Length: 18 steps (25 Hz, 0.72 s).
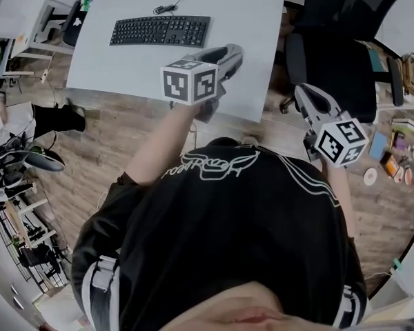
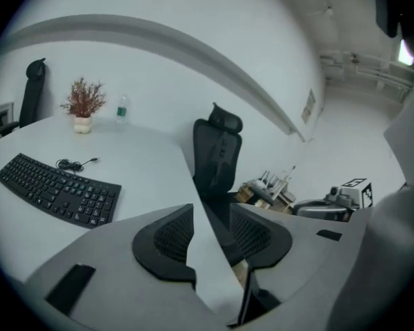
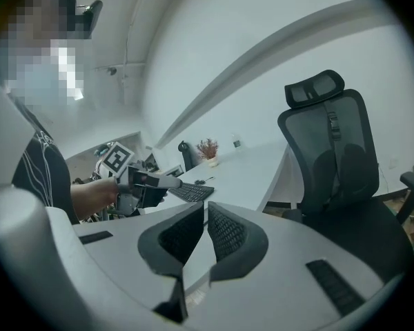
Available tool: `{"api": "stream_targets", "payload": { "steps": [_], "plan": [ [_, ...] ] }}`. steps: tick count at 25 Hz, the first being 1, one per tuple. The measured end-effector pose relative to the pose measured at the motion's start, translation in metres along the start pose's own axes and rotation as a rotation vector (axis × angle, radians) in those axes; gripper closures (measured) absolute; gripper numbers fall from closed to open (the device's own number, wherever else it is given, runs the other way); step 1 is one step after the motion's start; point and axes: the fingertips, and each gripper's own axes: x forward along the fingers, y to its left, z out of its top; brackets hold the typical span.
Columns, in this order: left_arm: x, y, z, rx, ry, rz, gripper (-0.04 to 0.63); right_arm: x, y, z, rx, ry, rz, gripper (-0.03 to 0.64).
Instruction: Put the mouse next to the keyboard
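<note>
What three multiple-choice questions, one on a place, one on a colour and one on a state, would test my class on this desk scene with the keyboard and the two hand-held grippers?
1. Where does the keyboard lie?
A. on the white table
B. on a cardboard box
C. on the wooden floor

2. What colour is the office chair?
A. white
B. red
C. black

3. How do the jaws of the left gripper stand?
A. shut on a cable
B. apart, with nothing between them
C. shut on a bottle

Answers:
1 A: the head view shows it flat on the tabletop.
2 C: its mesh back and seat are black in the right gripper view.
3 B: the left gripper view shows only the table and the office chair through the gap.
</note>
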Motion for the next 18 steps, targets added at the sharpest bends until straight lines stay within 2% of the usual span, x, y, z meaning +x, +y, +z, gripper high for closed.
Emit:
{"api": "stream_targets", "payload": {
  "steps": [4,6,8,10,12,14,18],
  "plan": [
    [-0.045,-0.038,0.02,0.049,-0.114,-0.121,0.563,0.001,0.03,0.026,-0.033,-0.062,0.022,0.597],
    [-0.069,-0.059,0.022,0.072,-0.137,-0.208,0.587,0.001,0.052,0.033,-0.037,-0.08,0.047,0.597],
    [-0.096,-0.084,0.018,0.086,-0.142,-0.321,0.588,0.001,0.08,0.035,-0.053,-0.08,0.075,0.597],
    [-0.125,-0.103,0.009,0.113,-0.151,-0.402,0.588,0.0,0.113,0.035,-0.075,-0.08,0.108,0.597],
    [-0.15,-0.112,-0.003,0.167,-0.166,-0.421,0.588,-0.003,0.145,0.031,-0.096,-0.082,0.134,0.597],
    [-0.171,-0.113,-0.017,0.218,-0.183,-0.407,0.588,-0.006,0.172,0.024,-0.114,-0.079,0.147,0.597],
    [-0.207,-0.106,-0.05,0.244,-0.199,-0.371,0.588,-0.011,0.221,0.006,-0.125,-0.075,0.154,0.597]
  ]
}}
